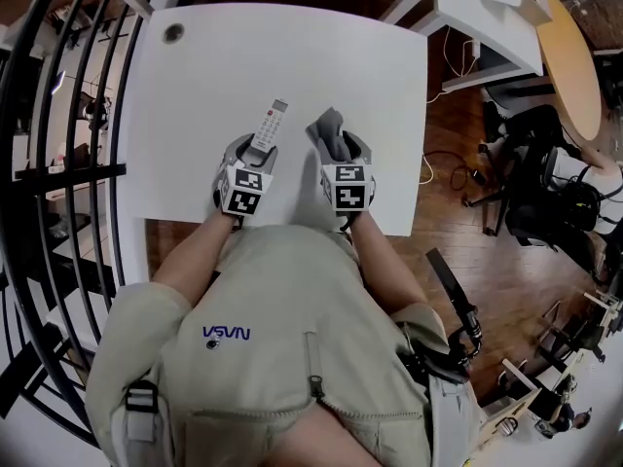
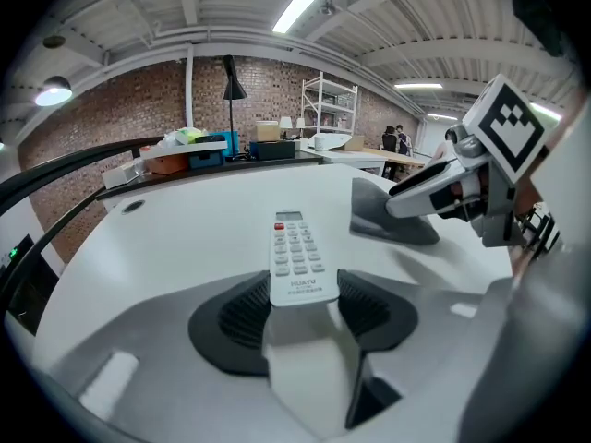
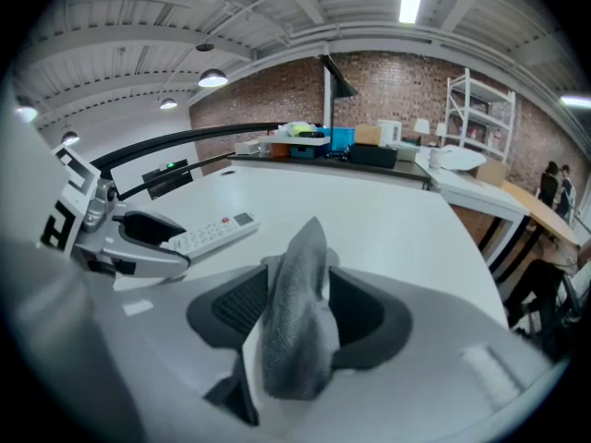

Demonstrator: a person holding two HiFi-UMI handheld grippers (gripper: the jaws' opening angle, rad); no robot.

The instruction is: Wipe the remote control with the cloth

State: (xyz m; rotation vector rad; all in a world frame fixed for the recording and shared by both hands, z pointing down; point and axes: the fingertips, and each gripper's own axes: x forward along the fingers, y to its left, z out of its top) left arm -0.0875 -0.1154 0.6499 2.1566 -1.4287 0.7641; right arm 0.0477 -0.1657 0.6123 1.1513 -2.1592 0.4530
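Observation:
A white remote control lies on the white table, buttons up. Its near end sits between the pads of my left gripper, which touch both of its sides; the rest of the remote points away across the table. My right gripper is shut on a grey cloth that sticks up and forward out of the jaws. In the head view the cloth is just right of the remote, a small gap apart. Both grippers rest near the table's front edge, side by side.
A round cable hole sits at the table's far left corner. A black railing runs along the left side. Office chairs and a round wooden table stand on the wooden floor to the right.

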